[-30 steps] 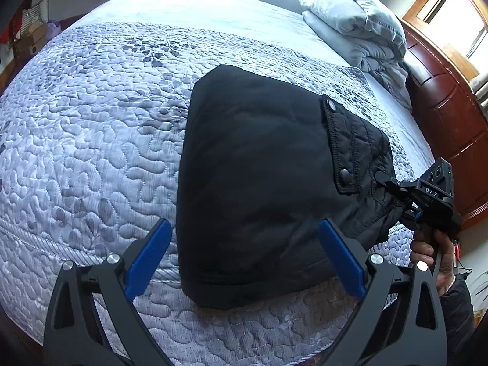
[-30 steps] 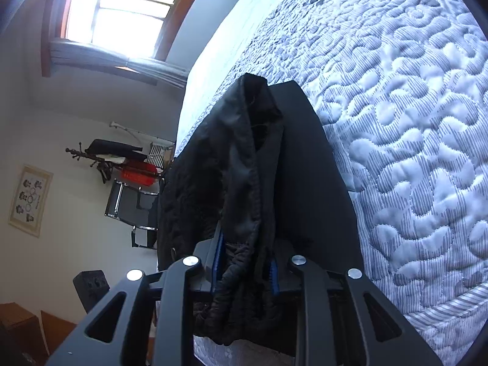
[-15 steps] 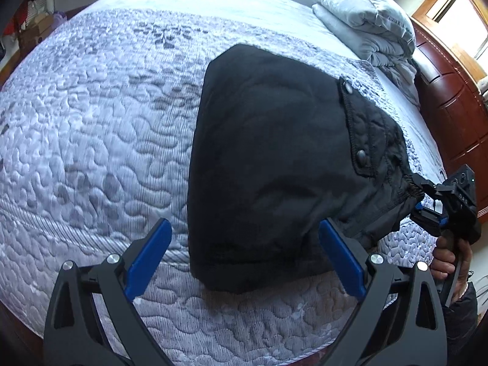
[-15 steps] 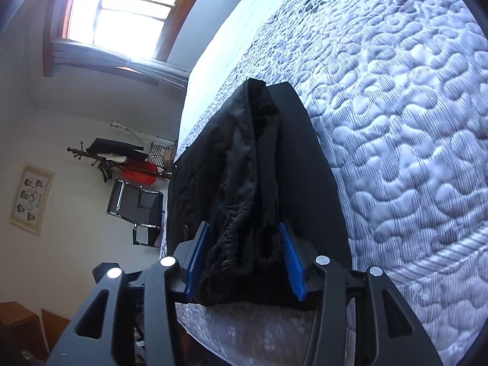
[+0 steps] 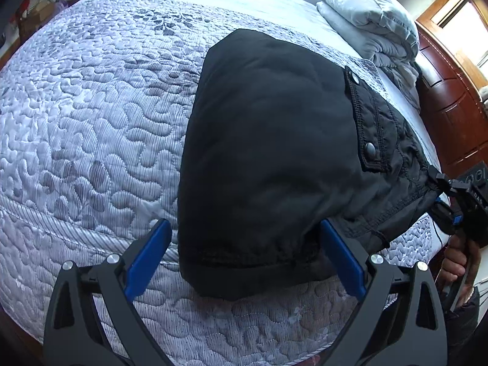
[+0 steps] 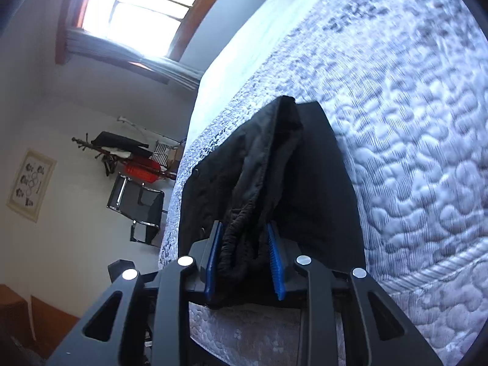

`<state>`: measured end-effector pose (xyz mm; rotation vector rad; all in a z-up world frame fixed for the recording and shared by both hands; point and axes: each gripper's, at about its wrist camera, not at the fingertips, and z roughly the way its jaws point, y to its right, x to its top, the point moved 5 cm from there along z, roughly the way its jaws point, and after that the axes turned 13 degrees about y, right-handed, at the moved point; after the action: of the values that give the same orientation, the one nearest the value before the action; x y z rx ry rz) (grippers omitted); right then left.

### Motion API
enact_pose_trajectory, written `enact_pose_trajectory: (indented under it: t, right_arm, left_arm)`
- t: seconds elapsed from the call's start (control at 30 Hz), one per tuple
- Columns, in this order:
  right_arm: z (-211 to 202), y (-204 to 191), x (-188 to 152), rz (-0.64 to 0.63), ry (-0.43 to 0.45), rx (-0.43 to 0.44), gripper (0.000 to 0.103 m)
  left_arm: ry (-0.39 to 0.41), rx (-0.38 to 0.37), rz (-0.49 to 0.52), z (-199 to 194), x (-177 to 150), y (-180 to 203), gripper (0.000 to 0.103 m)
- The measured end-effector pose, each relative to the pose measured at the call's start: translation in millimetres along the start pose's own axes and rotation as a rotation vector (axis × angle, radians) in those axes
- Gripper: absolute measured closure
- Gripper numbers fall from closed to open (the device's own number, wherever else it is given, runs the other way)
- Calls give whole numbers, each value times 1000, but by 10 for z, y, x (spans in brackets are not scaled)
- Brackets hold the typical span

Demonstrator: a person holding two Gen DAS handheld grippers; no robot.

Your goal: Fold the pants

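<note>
Folded pants [image 5: 268,158] are laid on the bed [image 5: 91,116]. Their near hem is straddled by the spread left gripper [image 5: 244,253]; their bunched corner is pinched by the right gripper [image 6: 244,259].

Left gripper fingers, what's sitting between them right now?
In the left wrist view, the left gripper is open, and the near hem of the black pants on the quilt lies between its fingers.

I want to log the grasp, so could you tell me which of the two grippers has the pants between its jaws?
The right gripper: the black pants bunch between its jaws. The left gripper is wide open.
</note>
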<state>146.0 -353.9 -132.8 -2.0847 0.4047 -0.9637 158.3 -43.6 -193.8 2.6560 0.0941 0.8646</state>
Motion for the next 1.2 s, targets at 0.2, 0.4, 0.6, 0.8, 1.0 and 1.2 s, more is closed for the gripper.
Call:
enact_pose_trajectory:
  t: [0.2,0.4,0.6,0.8,1.0,1.2]
  right_arm:
    - [102,185,-71,60,-7,-38,74]
    - [174,390,-120,93,-11,-55,74]
    - [151,338,-122,110,-15,-44,64]
    - [-83,339,-131,118,13,-30,54]
    - [-155,354,-240,129,25,-32,53]
    - [-100,351,-249,93,24,-82,64]
  left_arm:
    - [-7,0,-10,49,-10,-8,6]
    - [-3,6,-2,68,-30,4,4]
    - [-8,5,-12,65,-30,5,4]
    - [4,5,-9,-70,-44,-38,4]
    - [-3,7,-21,-88,-115,-78,4]
    - [-8,6,-15,-48,-137,-52,4]
